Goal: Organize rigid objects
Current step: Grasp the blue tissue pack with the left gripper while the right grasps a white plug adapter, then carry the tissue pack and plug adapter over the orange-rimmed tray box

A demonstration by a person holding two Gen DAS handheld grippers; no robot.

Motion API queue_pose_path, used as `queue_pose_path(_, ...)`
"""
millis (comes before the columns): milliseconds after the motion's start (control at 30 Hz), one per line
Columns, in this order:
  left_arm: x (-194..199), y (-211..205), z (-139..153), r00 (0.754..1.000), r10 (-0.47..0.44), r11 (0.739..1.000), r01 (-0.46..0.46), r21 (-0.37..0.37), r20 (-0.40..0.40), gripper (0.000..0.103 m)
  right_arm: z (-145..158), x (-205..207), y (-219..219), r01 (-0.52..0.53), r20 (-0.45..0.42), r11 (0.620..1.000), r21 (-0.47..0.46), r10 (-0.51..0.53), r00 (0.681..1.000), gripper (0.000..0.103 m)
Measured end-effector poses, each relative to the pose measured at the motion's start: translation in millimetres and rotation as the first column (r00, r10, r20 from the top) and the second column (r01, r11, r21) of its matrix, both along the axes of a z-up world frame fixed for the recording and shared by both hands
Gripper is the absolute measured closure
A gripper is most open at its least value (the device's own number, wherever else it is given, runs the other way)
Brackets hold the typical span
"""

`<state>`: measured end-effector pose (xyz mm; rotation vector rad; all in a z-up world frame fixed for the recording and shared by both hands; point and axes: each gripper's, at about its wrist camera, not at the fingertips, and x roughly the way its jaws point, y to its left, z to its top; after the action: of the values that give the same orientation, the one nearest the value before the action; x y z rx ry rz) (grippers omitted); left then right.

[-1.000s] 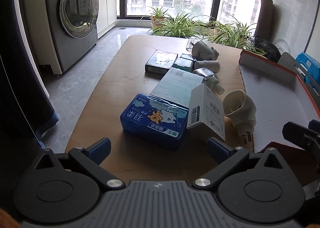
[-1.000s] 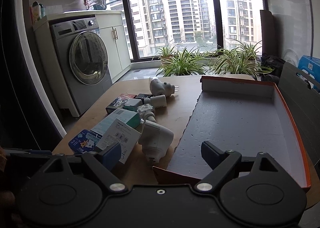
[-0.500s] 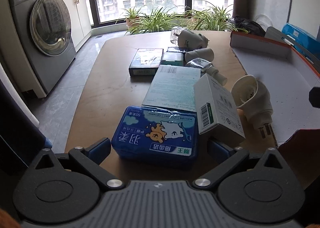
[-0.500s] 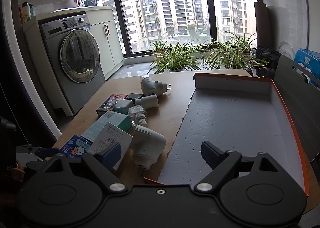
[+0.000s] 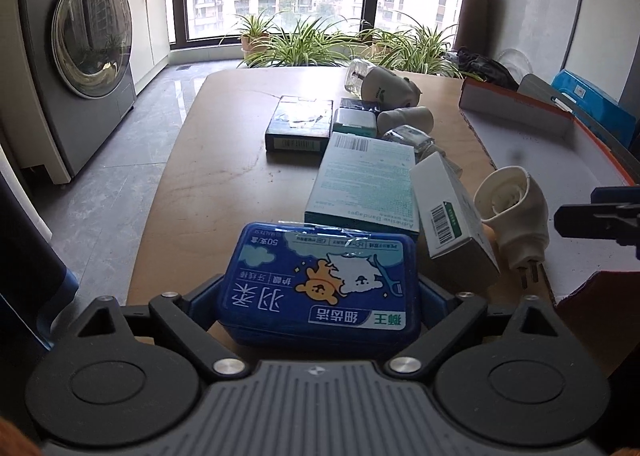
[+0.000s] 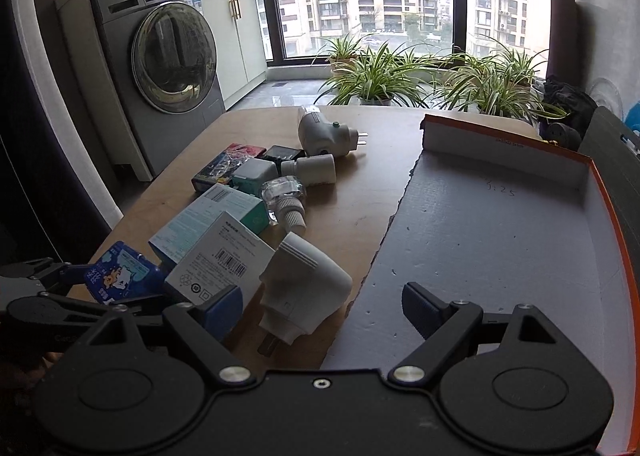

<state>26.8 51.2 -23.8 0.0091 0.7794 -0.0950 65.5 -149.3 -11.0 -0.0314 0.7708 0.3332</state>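
The left tongs (image 5: 319, 298) are seen closing around the blue floss box (image 5: 320, 282), which lies flat at the near end of the tabletop (image 5: 224, 184). The box sits between the two jaws, its long axis running across the gap from one jaw to the other and its printed lid facing up. Whether the pads already press on its short ends cannot be told, since the box hides them.

Just beyond it, a teal bandage carton (image 5: 366, 182) is laid flat with its long axis running away toward the window. Beside that, a white carton (image 5: 450, 216) is tilted, leaning on its neighbours. A white plug-in device (image 5: 514, 212) lies on its side to the right, its prongs pointing toward the near edge.

The right tongs (image 6: 322, 306) are held wide apart with nothing clamped, hovering over the white plug-in device and the near edge of the orange-rimmed tray (image 6: 612, 216), whose long axis also runs toward the window.
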Motion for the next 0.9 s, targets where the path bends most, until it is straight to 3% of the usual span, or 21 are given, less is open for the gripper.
queue_pose_path(200, -7.6, 12.7, 12.8, 0.998, 0.057, 0.998, -0.056, -0.041, 0.021, 0.006, -11.7, 29.7, 13.2, -0.063, -0.103, 0.998, -0.028, 0.06, 0.993, 0.001)
queue_pose_path(300, -10.2, 12.7, 19.9, 0.998, 0.061, 0.997, -0.059, -0.056, 0.034, 0.006, -24.6, 40.1, 24.0, -0.064, -0.145, 0.995, -0.075, 0.053, 0.988, 0.002)
queue_pose_path(400, -12.2, 11.8, 26.6, 0.997, 0.062, 0.996, -0.059, -0.066, 0.05, 0.006, -36.8, 50.0, 26.5, -0.046, -0.193, 0.997, -0.06, 0.033, 0.981, 0.006)
queue_pose_path(433, -12.8, 11.0, 28.3, 0.997, 0.059, 0.996, -0.055, -0.071, 0.055, 0.006, -35.9, 50.5, 29.1, -0.044, -0.175, 0.997, -0.068, 0.032, 0.984, 0.01)
queue_pose_path(467, -12.6, 9.7, 29.9, 0.997, 0.058, 0.996, -0.054, -0.071, 0.06, 0.006, -35.6, 50.4, 30.5, -0.046, -0.167, 0.996, -0.072, 0.034, 0.985, 0.023)
queue_pose_path(667, -10.7, 2.5, 36.3, 0.996, 0.057, 0.995, -0.05, -0.09, 0.076, 0.006, -26.4, 45.1, 22.8, 0.011, -0.152, 0.999, -0.05, -0.018, 0.988, 0.024)
queue_pose_path(900, -2.3, -16.7, 47.3, 0.996, 0.032, 0.993, -0.022, -0.114, 0.088, 0.006, 17.0, 28.3, 4.3, 0.064, -0.06, 0.997, -0.034, -0.066, 0.996, 0.024)
